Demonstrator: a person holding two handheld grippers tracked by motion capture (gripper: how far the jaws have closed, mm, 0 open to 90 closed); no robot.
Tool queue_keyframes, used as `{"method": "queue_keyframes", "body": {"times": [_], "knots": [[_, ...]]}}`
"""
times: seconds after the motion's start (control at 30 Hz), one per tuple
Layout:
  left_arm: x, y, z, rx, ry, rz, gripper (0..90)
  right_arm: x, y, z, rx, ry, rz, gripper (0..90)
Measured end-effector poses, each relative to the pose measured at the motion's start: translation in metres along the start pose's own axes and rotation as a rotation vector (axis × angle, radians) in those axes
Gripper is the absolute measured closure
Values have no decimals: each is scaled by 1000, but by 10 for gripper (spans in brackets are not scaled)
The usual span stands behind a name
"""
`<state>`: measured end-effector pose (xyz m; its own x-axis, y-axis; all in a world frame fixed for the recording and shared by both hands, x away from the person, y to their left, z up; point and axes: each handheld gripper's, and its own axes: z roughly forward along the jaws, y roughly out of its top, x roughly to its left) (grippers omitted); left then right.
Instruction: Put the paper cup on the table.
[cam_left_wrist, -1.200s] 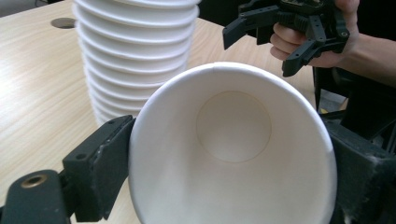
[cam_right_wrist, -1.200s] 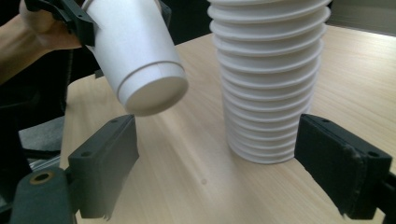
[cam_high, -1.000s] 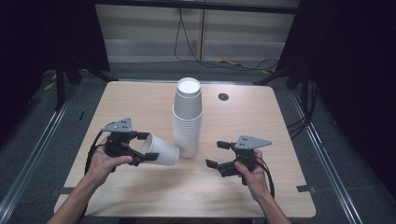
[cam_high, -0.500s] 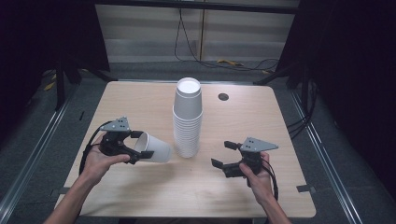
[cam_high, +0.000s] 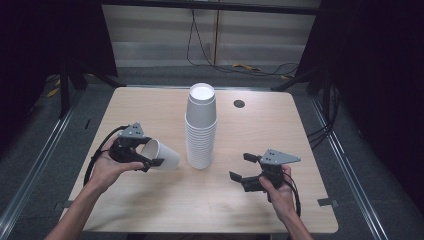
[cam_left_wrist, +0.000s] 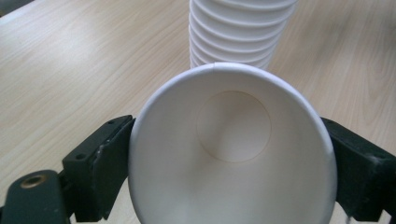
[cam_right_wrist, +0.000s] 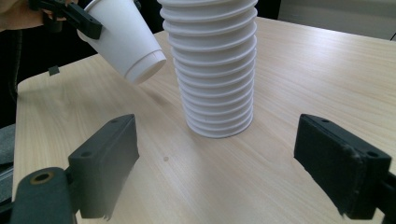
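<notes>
White paper is what you have in your left gripper (cam_high: 150, 156): a single cup (cam_high: 162, 156), clamped near its rim between the two black jaws, one on each side of the wall. In the left gripper view you look straight into the cup's (cam_left_wrist: 233, 154) open mouth and down to its round bottom, and the jaws press against its outside at left and right. The cup is tilted, with its mouth towards your hand and its base pointing towards the middle of the table (cam_high: 150, 105). In the right gripper view the cup (cam_right_wrist: 126, 42) hangs clear above the wood, base lowest, just beside the stack of cups (cam_right_wrist: 215, 70) but apart from it.

The stack (cam_high: 201, 127) stands upright near the centre of the table, rims down, its flat top uppermost. It sits between your two hands, closer to the held cup than to your right gripper (cam_high: 245, 170).

Your right gripper is wide apart, with nothing between its jaws. It hovers low over the table to the right of the stack, and its jaws point towards the foot of the stack, well apart from it.

A small dark round spot (cam_high: 239, 103) lies on the far part of the table, to the right behind the stack.
</notes>
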<state>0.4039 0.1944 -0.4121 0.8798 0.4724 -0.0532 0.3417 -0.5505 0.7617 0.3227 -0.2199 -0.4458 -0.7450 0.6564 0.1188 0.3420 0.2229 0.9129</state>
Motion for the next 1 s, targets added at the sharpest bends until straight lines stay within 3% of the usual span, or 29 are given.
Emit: {"method": "queue_keyframes", "body": {"times": [0.23, 0.43, 0.63, 0.67, 0.87, 1.0], "knots": [[7, 3, 2, 47, 46, 6, 112, 0, -1, 0, 4, 3, 5, 134], [8, 9, 5, 79, 84, 11, 112, 1, -1, 1, 13, -30, -11, 137], [14, 16, 9, 139, 112, 16, 111, 0, -1, 0, 8, -33, -7, 136], [15, 17, 11, 160, 132, 27, 111, 0, -2, 0, 12, -35, -6, 136], [19, 21, 15, 175, 129, 7, 109, 0, -2, 1, 13, -40, -10, 136], [22, 21, 20, 238, 139, 27, 108, 0, -2, 0, 11, -40, -6, 136]]}}
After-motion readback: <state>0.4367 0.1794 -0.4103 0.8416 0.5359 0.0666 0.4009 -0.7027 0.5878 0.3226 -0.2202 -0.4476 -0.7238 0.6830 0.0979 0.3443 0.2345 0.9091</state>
